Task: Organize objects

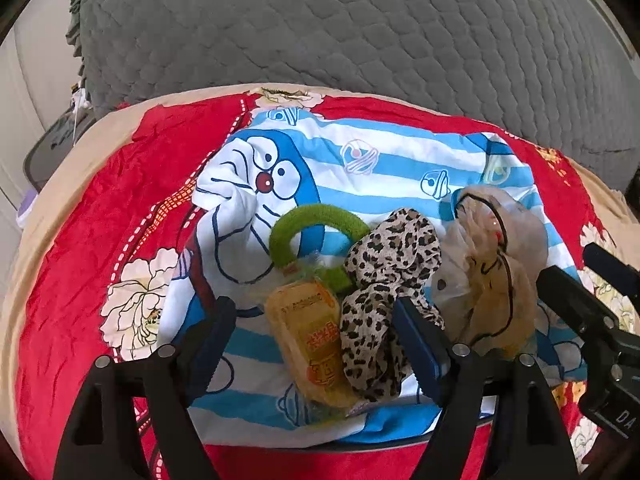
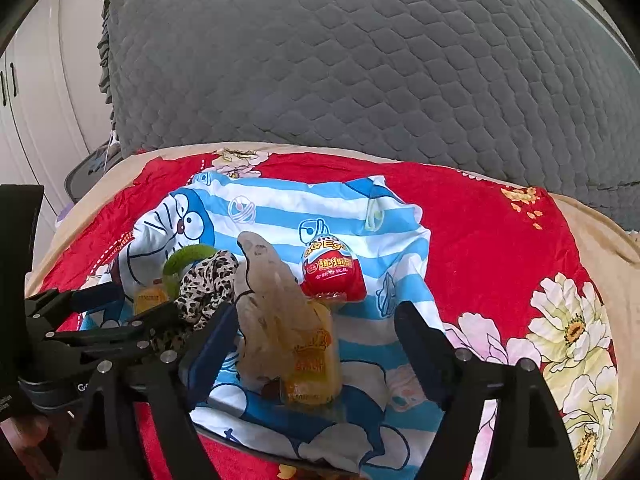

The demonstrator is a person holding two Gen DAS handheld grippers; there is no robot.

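Observation:
A blue-and-white striped cartoon cloth [image 1: 360,160] lies spread on a red floral blanket [image 1: 80,240]. On the cloth sit a green ring scrunchie [image 1: 316,216], a leopard-print scrunchie [image 1: 384,276], a yellow snack packet [image 1: 316,340] and a clear plastic bag of hair ties [image 1: 492,264]. My left gripper [image 1: 316,340] is open, straddling the yellow packet and the leopard scrunchie without pressing them. My right gripper [image 2: 316,320] is open around the clear bag [image 2: 268,304] and a second yellow packet [image 2: 316,364]. A red toy egg [image 2: 332,272] stands just beyond.
A grey quilted cover [image 1: 360,32] rises behind the blanket. The right tool's black frame [image 1: 580,308] crowds the right edge of the left wrist view. The left tool's frame [image 2: 80,336] fills the lower left of the right wrist view. White cupboards [image 2: 36,112] stand at far left.

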